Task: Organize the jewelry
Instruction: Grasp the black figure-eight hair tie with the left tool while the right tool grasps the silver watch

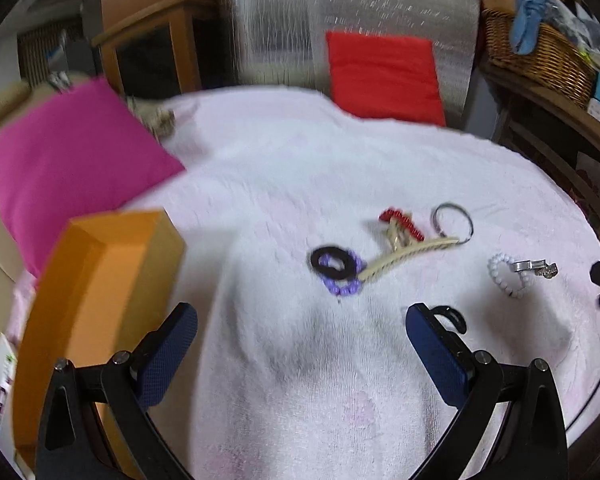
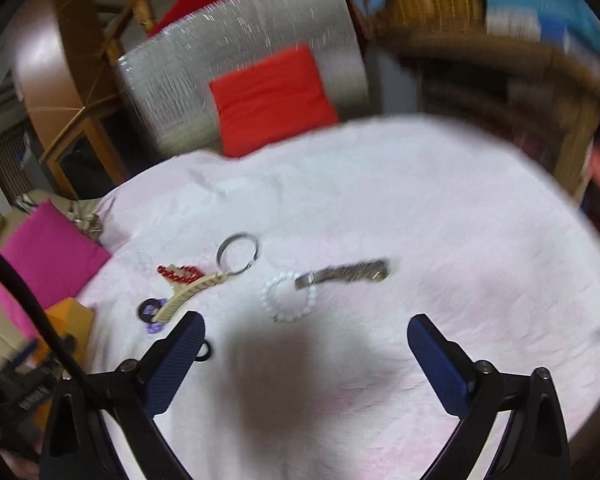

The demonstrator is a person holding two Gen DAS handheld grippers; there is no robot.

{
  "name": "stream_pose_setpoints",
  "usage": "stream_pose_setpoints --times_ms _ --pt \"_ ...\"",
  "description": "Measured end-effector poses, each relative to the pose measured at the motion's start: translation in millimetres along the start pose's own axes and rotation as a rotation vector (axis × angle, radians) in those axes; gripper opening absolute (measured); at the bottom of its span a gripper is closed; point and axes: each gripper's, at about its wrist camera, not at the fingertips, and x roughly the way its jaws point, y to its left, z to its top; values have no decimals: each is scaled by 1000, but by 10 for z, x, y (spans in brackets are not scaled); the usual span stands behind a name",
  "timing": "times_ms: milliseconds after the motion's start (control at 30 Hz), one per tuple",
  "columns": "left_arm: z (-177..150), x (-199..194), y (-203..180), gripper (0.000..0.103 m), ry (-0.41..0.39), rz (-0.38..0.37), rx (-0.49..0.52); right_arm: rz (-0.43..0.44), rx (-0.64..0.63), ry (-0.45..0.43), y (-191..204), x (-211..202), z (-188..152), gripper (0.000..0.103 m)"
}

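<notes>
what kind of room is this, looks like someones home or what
Most likely a lived-in room at home, perhaps a living room or bedroom. A pale pink cloth covers the work surface, a pink cushion and a red cushion lie around it, and a wicker basket of odds and ends sits on wooden shelving.

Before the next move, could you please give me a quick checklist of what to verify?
1. Left gripper open, nothing between its fingers: ok.
2. Right gripper open and empty: ok.
3. Orange box within view, to the left: ok; whether it is open: cannot tell.
4. White bead bracelet lies free ahead of the right gripper: ok.
5. Black hair tie separate from the purple beads: not ok, they overlap.
</notes>
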Motion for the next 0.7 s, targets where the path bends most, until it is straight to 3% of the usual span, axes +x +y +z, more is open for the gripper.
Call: stream_pose_setpoints --times_ms 133,233,333,600,667,700 --pt "3 163 73 103 51 -21 -34 133 277 104 -388 406 131 87" --pt "-2 203 86 103 60 -13 -37 174 409 151 -552 677 180 79" --pt "-13 252 88 103 76 -3 -32 158 498 186 -670 914 216 67" --pt "-30 307 31 103 83 21 2 115 645 147 -864 1119 297 53" --pt "-39 309 5 103 85 17 12 91 648 143 -873 1141 298 40" --pt "-42 310 -8 103 84 18 16 80 649 142 -889 1155 309 28"
